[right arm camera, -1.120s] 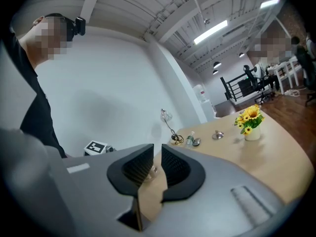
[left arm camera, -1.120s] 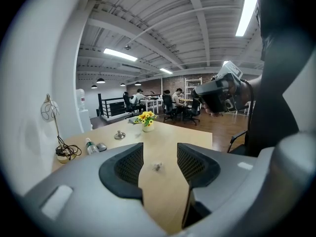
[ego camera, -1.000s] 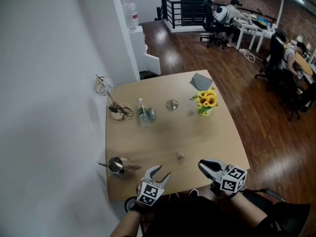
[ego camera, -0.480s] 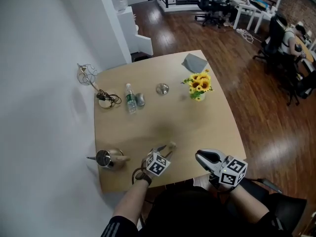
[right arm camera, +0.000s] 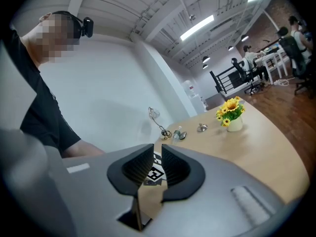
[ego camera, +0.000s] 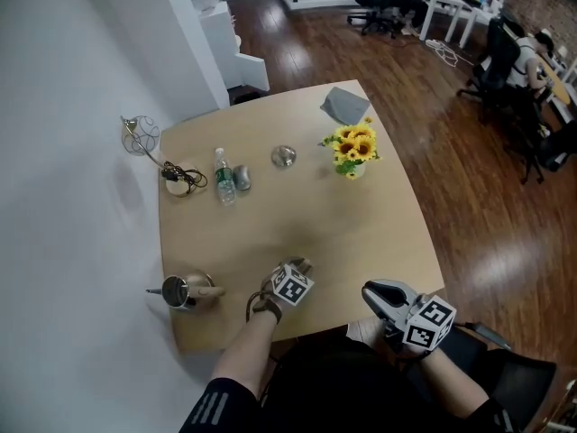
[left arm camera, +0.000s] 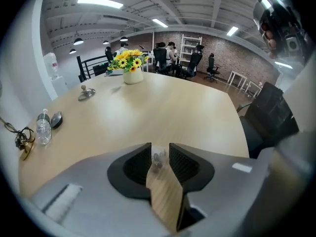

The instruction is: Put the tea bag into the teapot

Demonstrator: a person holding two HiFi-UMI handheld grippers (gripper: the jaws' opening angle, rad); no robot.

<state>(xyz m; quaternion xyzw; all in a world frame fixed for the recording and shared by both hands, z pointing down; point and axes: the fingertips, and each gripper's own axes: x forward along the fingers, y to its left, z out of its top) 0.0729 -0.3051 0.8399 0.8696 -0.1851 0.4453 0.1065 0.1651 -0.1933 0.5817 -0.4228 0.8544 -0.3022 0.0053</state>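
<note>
Table (ego camera: 297,215); left hand-held gripper (left arm camera: 160,150) closing around tea bag (left arm camera: 157,159)

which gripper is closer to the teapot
Left. The left gripper, jaws closing around the tea bag, is to the right of the teapot; the right gripper is farther right still.

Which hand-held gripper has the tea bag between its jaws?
The left hand-held gripper, over the table: its jaws are closing with the tea bag between them. The right hand-held gripper, at the table's near edge, has nothing between its jaws.
</note>
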